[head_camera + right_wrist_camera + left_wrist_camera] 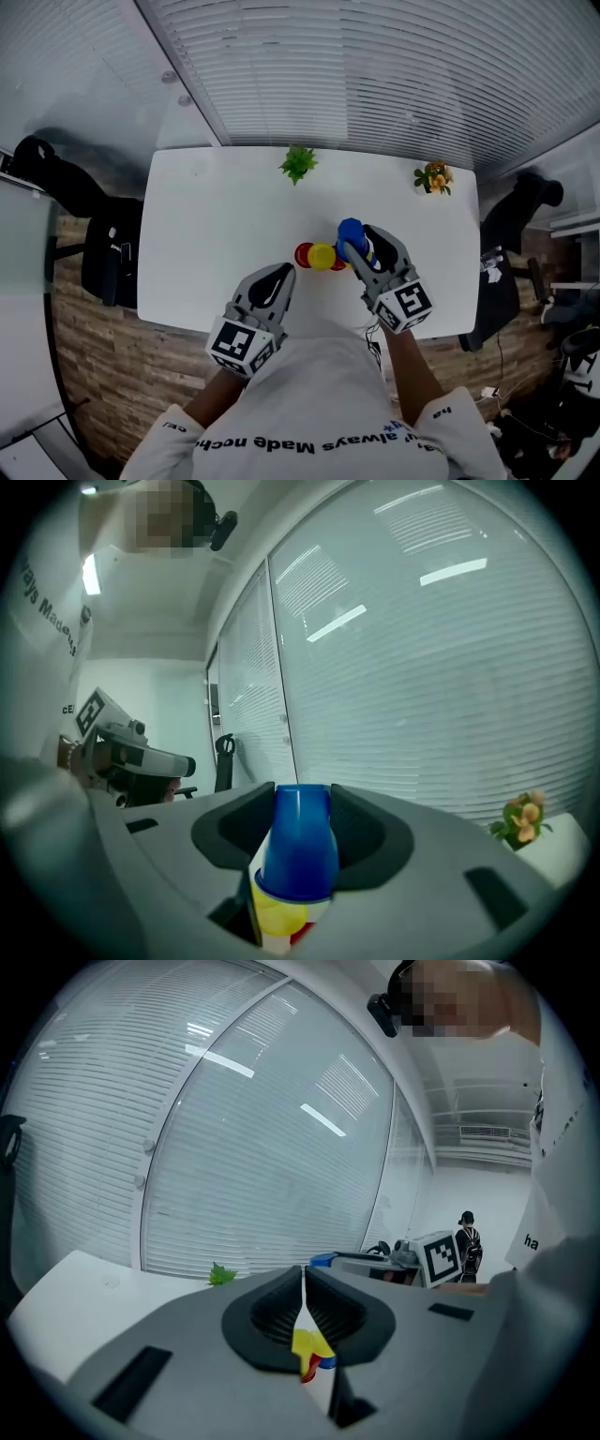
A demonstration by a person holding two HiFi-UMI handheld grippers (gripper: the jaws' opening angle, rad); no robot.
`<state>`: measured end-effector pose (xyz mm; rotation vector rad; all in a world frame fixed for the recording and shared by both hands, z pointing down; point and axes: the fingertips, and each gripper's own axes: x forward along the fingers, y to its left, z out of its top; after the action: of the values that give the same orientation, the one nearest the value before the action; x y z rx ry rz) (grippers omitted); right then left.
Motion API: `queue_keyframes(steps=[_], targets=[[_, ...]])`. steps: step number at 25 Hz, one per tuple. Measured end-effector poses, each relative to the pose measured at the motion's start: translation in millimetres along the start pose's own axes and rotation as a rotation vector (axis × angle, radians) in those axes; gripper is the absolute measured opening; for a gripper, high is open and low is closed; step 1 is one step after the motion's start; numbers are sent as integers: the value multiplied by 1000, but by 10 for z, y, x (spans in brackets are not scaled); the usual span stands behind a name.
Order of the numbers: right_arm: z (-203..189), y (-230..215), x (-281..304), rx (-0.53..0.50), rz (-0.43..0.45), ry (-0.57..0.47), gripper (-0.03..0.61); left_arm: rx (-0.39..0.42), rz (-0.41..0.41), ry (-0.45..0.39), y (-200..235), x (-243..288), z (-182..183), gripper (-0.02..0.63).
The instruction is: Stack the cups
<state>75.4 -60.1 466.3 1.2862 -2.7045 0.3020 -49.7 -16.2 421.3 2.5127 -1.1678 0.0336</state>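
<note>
A blue cup [351, 234] is clamped upside down between the jaws of my right gripper [357, 242], above the table [216, 234]. In the right gripper view the blue cup [300, 841] fills the gap of the right gripper [302, 803], with a yellow cup [277, 916] and a sliver of red just below it. On the table, a yellow cup [322, 256] and a red cup [304, 254] sit side by side, left of the blue one. My left gripper [279, 275] hovers near them, jaws together and empty. Past the left gripper [303, 1283] the yellow cup [307, 1344] shows.
A small green plant [298, 162] and a pot of orange flowers [434, 177] stand along the table's far edge. Dark office chairs sit at the left [108, 258] and right [511, 225] ends. Window blinds run behind the table.
</note>
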Motion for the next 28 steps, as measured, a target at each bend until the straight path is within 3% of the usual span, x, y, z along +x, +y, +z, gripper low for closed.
queue_keyframes(steps=[6,16,28], targets=[[-76,91,-109,-59,-106,-92,198,1,-10,6,-33,23,-34,29],[-252,188,-63,-86,-200,-149,199,3,-11,15,-44,32,-48,29],[-380,192,11,-122,-240,-161,199,-2,-9,20,-27,15,-62,29]])
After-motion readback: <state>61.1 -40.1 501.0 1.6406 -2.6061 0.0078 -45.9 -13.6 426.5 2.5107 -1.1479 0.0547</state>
